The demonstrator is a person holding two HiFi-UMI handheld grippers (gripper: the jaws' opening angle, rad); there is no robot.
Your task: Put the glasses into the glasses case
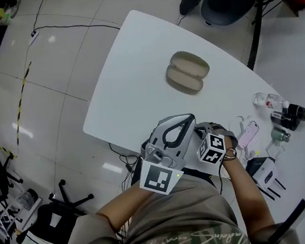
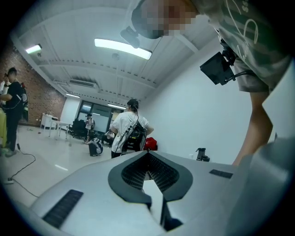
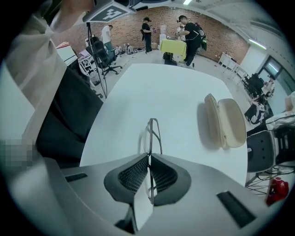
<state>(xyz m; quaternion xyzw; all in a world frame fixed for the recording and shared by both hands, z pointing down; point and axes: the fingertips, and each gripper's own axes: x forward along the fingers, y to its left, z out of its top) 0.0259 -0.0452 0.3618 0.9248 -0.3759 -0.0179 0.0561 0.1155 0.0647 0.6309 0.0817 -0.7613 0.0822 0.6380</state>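
The right gripper [image 3: 149, 156] pinches the light, fragile glasses [image 3: 151, 131] by their thin frame, the left gripper [image 2: 148, 156] clenched empty, the case [image 3: 226, 120] at two o'clock.

We find both grippers close together at 6 o'clock in the head view, against the torso. Left gripper [image 2: 148, 156]: jaws pressed together, nothing between them, aimed upward. Right gripper [image 3: 149, 157], at its 3 o'clock: jaws clamped on the glasses [image 3: 151, 136]. Left forearm [image 1: 117, 207] enters from 7 o'clock, right forearm [image 1: 245, 190] from 5.
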